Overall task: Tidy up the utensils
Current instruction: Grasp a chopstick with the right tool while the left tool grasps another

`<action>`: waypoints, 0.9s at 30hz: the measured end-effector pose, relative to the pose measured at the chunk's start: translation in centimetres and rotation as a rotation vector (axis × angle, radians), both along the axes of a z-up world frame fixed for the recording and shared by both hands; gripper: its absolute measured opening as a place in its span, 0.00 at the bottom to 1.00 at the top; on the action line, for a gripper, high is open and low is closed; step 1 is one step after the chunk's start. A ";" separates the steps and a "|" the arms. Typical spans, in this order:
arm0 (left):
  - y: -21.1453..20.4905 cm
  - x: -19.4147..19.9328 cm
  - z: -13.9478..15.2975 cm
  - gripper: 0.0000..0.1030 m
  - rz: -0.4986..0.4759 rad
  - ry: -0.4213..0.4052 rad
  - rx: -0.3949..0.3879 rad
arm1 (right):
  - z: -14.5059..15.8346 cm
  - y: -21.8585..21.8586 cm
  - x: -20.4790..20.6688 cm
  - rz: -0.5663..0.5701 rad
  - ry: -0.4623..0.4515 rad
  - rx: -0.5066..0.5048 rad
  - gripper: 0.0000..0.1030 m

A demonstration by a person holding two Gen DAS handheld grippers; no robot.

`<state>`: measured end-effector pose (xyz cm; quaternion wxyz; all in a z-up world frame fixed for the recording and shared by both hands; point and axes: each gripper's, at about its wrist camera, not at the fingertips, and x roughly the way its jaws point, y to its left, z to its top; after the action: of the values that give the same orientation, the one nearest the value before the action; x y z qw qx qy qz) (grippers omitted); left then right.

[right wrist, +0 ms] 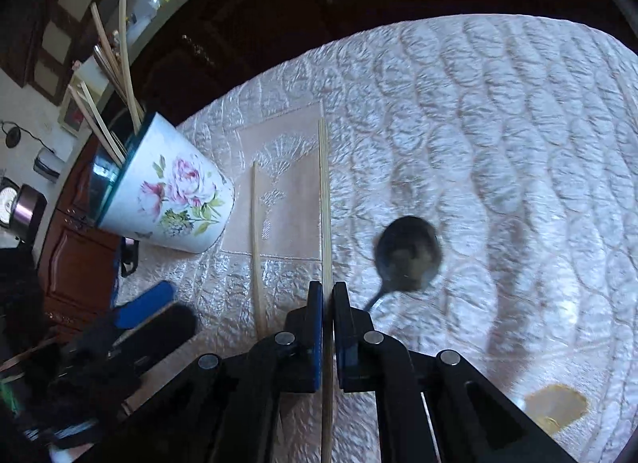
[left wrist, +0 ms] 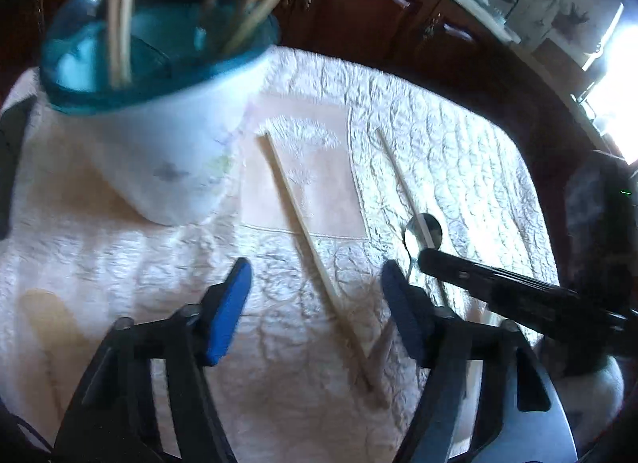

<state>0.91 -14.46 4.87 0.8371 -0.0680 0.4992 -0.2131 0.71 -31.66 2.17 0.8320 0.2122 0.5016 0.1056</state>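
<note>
On quilted cloth [right wrist: 478, 124]: right gripper [right wrist: 327, 295] clamped on chopstick [right wrist: 323, 192], left gripper [left wrist: 315, 283] open; next, likely into cup [right wrist: 171, 192].

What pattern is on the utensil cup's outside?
White cup with pink roses and green leaves, teal rim; clearest in the right wrist view.

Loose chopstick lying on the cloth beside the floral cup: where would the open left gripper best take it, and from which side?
Grip the chopstick mid-shaft, coming straight down from above with the left gripper turned so its fingers straddle it crosswise. It lies flat and thin on the quilted cloth, and its far end sits close to the cup, so the middle looks least crowded.
</note>
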 end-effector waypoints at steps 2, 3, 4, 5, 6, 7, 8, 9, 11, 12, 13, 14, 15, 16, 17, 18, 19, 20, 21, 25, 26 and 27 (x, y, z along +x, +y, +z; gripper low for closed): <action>-0.7 0.4 -0.9 0.45 -0.001 0.018 0.010 | 0.3 -0.8 -0.4 -0.010 -0.005 0.008 0.04; -1.1 0.7 -1.5 0.34 -0.005 0.035 0.012 | 0.4 -1.1 -0.6 -0.012 -0.006 0.014 0.04; -1.5 0.9 -2.1 0.28 -0.011 0.050 0.017 | 0.6 -1.5 -0.7 -0.012 -0.006 0.018 0.04; -1.7 0.9 -2.6 0.13 -0.015 0.055 0.030 | 0.6 -1.5 -0.8 -0.010 -0.007 0.021 0.04; -1.7 0.8 -2.8 0.10 -0.016 0.051 0.039 | 0.6 -1.5 -0.9 -0.008 -0.007 0.022 0.04; -1.4 0.6 -2.8 0.10 -0.018 0.043 0.030 | 0.6 -1.4 -1.1 -0.004 -0.006 0.025 0.04; -1.0 0.4 -2.6 0.08 -0.022 0.045 0.025 | 0.6 -1.3 -1.2 0.000 -0.004 0.027 0.04; -0.6 0.1 -2.6 0.05 -0.025 0.047 0.025 | 0.7 -1.0 -1.5 0.008 -0.001 0.034 0.04; 0.5 -0.4 -2.0 0.04 -0.031 0.039 0.037 | 0.7 -0.2 -1.8 0.022 0.007 0.045 0.04; 1.4 -0.8 -1.6 0.04 -0.032 0.040 0.037 | 0.3 0.5 -1.7 0.032 0.012 0.051 0.04; 2.0 -1.0 -1.6 0.04 -0.034 0.044 0.033 | 0.2 0.9 -1.9 0.041 0.017 0.056 0.04; 2.8 -1.4 -1.4 0.04 -0.035 0.049 0.033 | 0.0 1.6 -2.1 0.052 0.027 0.065 0.04; 3.6 -1.9 -1.2 0.04 -0.035 0.051 0.041 | -0.3 2.1 -2.2 0.061 0.037 0.072 0.04; 4.3 -2.5 -1.0 0.04 -0.036 0.051 0.047 | -0.6 2.9 -2.3 0.071 0.047 0.078 0.04; 5.1 -2.9 -0.8 0.04 -0.039 0.053 0.052 | -1.0 3.5 -2.7 0.084 0.065 0.087 0.04; 5.9 -3.6 -0.8 0.04 -0.037 0.055 0.060 | -1.3 4.0 -2.9 0.094 0.077 0.093 0.04; 6.4 -4.1 -0.7 0.04 -0.034 0.059 0.065 | -1.7 4.6 -3.2 0.108 0.093 0.095 0.04; 7.0 -4.8 -0.8 0.04 -0.035 0.069 0.066 | -1.9 5.3 -3.2 0.117 0.106 0.088 0.04; 7.0 -4.8 -0.9 0.04 -0.039 0.078 0.071 | -2.2 5.6 -3.4 0.127 0.116 0.081 0.04; 7.6 -5.2 -1.3 0.12 -0.045 0.090 0.084 | -2.1 6.9 -2.9 0.149 0.109 0.019 0.08; 7.6 -5.1 -1.3 0.19 -0.043 0.087 0.083 | -1.8 7.0 -2.6 0.150 0.099 0.004 0.15; 7.5 -4.6 -1.1 0.23 -0.036 0.078 0.082 | -1.5 7.2 -2.1 0.149 0.089 -0.011 0.18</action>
<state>-3.72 -6.98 3.75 0.8150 -0.0331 0.5411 -0.2047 -1.40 -24.47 0.70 0.7998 0.1742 0.5532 0.1550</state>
